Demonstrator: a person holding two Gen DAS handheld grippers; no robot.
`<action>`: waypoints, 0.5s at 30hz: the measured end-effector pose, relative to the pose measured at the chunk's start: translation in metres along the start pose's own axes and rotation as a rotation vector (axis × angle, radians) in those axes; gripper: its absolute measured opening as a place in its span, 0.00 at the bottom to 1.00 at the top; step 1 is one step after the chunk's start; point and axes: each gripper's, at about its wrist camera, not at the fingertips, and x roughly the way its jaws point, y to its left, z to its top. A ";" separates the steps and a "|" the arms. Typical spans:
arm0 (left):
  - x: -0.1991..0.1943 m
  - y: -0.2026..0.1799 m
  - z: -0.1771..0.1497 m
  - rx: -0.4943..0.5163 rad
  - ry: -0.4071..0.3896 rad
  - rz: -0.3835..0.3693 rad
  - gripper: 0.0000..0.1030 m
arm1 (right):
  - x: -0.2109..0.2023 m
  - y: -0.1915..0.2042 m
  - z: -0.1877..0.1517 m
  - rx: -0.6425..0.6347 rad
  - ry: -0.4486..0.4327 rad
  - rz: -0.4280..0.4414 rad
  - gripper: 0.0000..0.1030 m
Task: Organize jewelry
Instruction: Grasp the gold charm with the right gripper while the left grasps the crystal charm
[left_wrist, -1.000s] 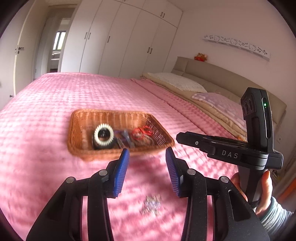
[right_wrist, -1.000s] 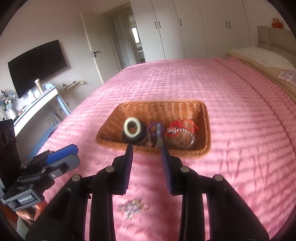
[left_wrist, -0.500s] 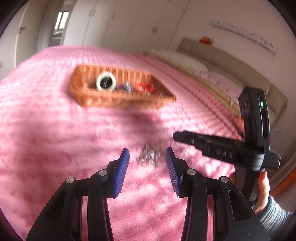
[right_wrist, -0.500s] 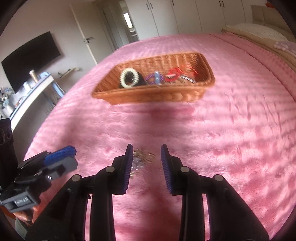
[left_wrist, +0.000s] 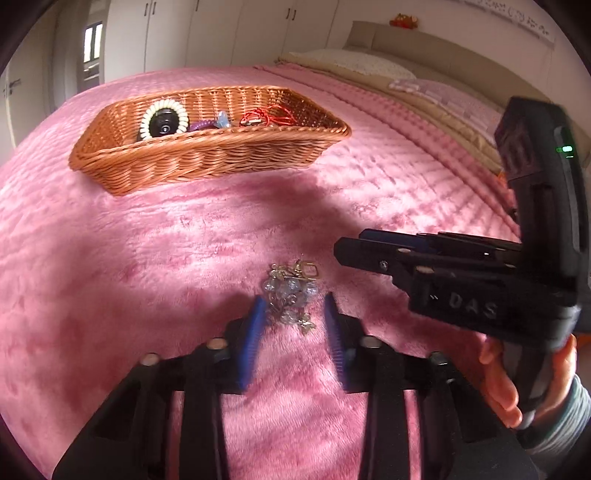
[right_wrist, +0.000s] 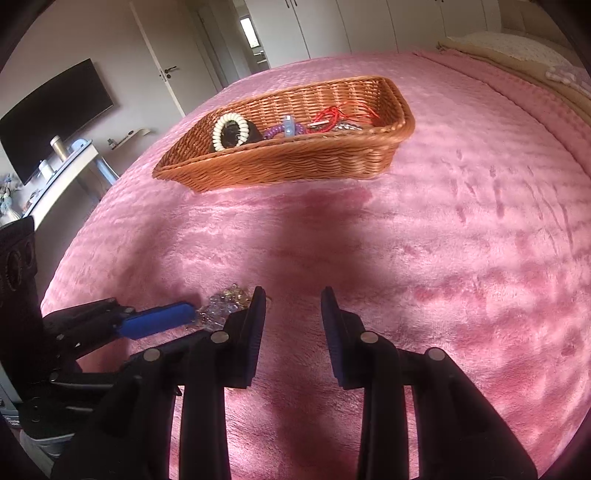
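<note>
A small crystal-and-gold jewelry piece (left_wrist: 291, 291) lies on the pink bedspread (left_wrist: 147, 277). My left gripper (left_wrist: 293, 302) is low over it with the piece between its blue pads. The jaws are closing, and a gap still shows on the right side. In the right wrist view the piece (right_wrist: 221, 304) sits just off the left gripper's blue fingertip (right_wrist: 184, 314). My right gripper (right_wrist: 292, 295) stands open over bare bedspread, to the right of the piece, and holds nothing. Farther back the wicker basket (left_wrist: 207, 162) holds a white bead bracelet (left_wrist: 164, 122), purple and blue pieces and a red cord (left_wrist: 269, 116).
A person's hand (left_wrist: 506, 387) holds the right gripper (left_wrist: 351, 243) close beside the left one. Pillows and a beige headboard (left_wrist: 424, 40) are at the far right, white wardrobes behind. A wall TV (right_wrist: 55, 114) and a desk (right_wrist: 62, 173) stand past the bed's left edge.
Both grippers have come down toward the bedspread and tipped downward. The jewelry piece now sits between the left pads, which have narrowed. The right jaws kept their width.
</note>
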 end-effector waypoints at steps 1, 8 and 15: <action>0.001 0.001 0.001 -0.002 0.002 0.000 0.07 | 0.000 0.001 0.001 -0.008 0.001 -0.001 0.27; -0.012 0.019 0.002 -0.080 -0.061 -0.008 0.05 | 0.004 0.016 -0.002 -0.078 0.011 -0.013 0.27; -0.035 0.058 -0.005 -0.177 -0.091 0.044 0.05 | 0.015 0.032 -0.005 -0.145 0.052 -0.023 0.27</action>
